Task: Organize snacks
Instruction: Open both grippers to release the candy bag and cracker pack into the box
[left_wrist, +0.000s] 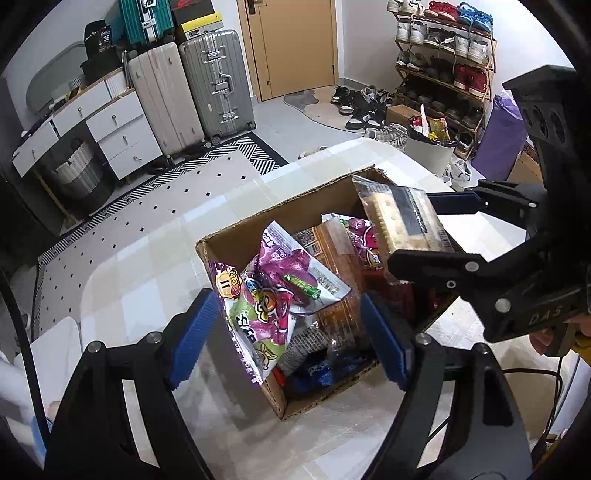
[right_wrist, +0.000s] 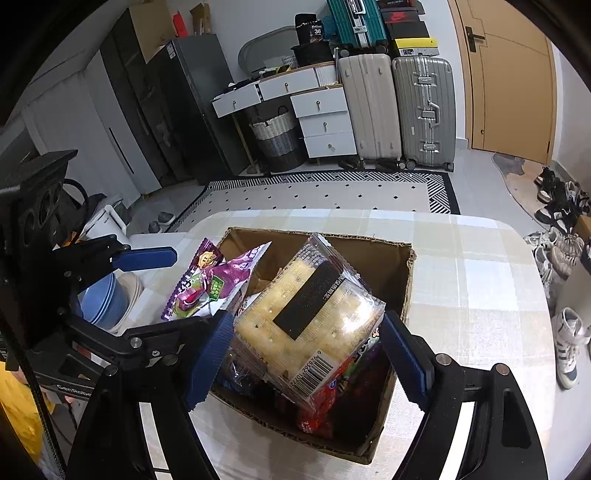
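An open cardboard box (left_wrist: 280, 210) (right_wrist: 406, 280) full of snack packs stands on the checked table (left_wrist: 147, 266) (right_wrist: 480, 295). My left gripper (left_wrist: 288, 332) (right_wrist: 184, 291) is shut across a purple and green snack bag (left_wrist: 266, 302) (right_wrist: 207, 284), which hangs over the box's near left rim. My right gripper (right_wrist: 306, 358) (left_wrist: 412, 232) is shut on a clear packet of crackers with a black label (right_wrist: 314, 321) (left_wrist: 402, 218), tilted above the box's right side. Orange, red and blue packs lie deeper in the box, partly hidden.
Stacked blue and white bowls (right_wrist: 99, 302) sit on the table left of the box. On the floor beyond the table are a white bin (left_wrist: 428, 147) with wrappers, a shoe rack (left_wrist: 443, 66), loose shoes, suitcases (right_wrist: 421, 110) and a patterned rug (right_wrist: 332, 195).
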